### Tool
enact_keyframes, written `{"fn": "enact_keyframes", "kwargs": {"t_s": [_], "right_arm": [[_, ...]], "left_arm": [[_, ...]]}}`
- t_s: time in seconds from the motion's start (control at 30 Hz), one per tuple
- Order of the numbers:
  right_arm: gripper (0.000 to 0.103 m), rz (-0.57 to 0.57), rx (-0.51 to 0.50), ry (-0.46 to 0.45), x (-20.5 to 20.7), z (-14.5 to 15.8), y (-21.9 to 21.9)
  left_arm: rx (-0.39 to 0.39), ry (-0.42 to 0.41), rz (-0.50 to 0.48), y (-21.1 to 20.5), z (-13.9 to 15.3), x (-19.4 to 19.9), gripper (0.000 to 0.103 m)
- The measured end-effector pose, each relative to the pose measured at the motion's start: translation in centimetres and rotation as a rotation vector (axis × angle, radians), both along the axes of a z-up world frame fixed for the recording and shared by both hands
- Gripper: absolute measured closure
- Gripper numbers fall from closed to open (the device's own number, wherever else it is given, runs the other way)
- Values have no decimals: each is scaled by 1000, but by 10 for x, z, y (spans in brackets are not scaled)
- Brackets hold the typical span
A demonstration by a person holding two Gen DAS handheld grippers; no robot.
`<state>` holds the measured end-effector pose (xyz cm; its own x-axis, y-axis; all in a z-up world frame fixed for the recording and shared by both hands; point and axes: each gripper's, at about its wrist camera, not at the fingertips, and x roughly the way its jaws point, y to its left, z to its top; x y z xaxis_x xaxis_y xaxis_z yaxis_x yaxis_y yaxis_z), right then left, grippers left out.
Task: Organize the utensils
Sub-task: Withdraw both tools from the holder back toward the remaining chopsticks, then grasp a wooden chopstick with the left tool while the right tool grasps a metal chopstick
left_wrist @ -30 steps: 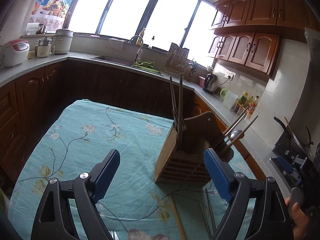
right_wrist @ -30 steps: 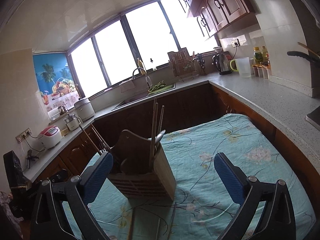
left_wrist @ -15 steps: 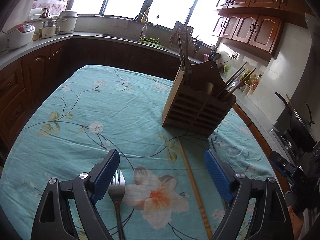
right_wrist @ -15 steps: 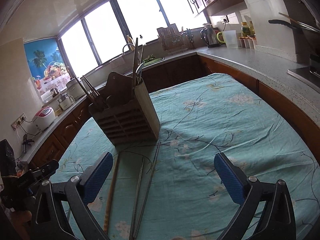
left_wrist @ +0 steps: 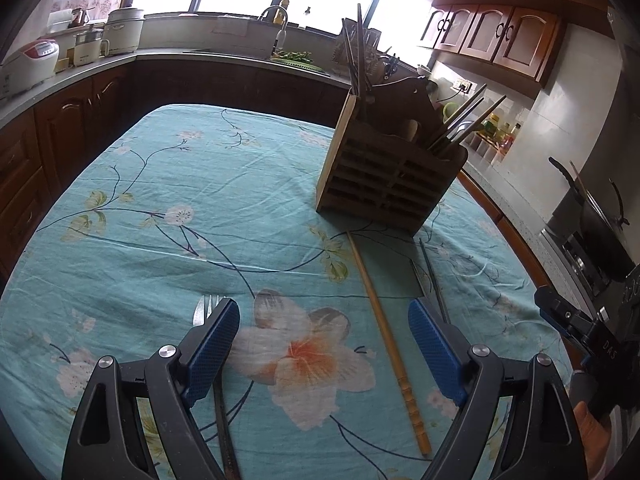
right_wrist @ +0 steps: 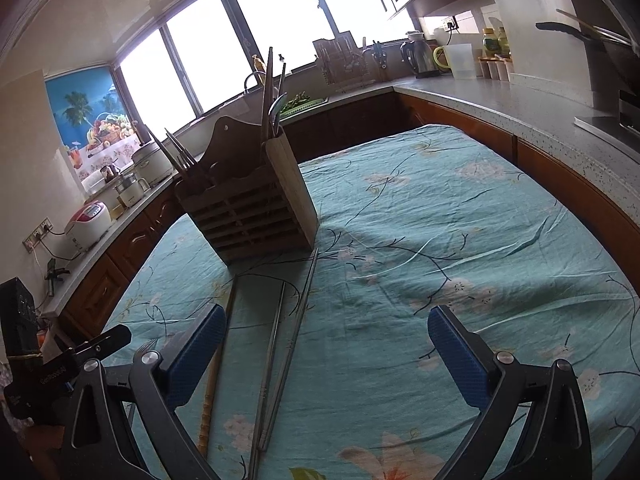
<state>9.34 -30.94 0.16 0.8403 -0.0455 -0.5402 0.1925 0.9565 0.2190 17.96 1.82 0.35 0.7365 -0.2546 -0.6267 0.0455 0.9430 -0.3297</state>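
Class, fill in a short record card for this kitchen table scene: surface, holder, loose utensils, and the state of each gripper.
surface: table under a teal floral cloth
holder: wooden rack standing upright on the cloth, utensils already in it
loose utensils: fork, wooden chopstick, two metal chopsticks, all lying flat in front of the rack
left gripper: open, empty, fork beside its left finger
right gripper: open, empty, metal chopsticks lying between its fingers
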Motion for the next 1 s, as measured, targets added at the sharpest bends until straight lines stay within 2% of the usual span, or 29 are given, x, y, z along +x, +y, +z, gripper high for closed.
{"fn": "enact_keyframes", "kwargs": {"t_s": [0.23,0.3,0.33,0.37,0.4,0.47,0.73,1.0], "right_arm": [[4,23,-10,36,18,-6,4],[10,37,-3,52,26,-7,4],[18,47,11,59,31,-9,3],[29,52,19,70,36,-10,1],[35,54,21,86,42,-12,1],[48,69,32,110,53,-16,0],[57,111,49,164,97,-24,-3],[71,130,-8,242,139,-34,-4]], "left_arm": [[12,47,-28,-13,-9,24,17],[21,71,-41,-17,-11,33,18],[18,76,-53,-19,-13,37,19],[16,77,-61,-21,-14,41,20],[18,81,-66,-22,-15,45,20],[16,100,-78,-25,-18,55,28],[28,161,-134,-42,-27,102,48],[60,213,-154,-54,-39,148,71]]}}
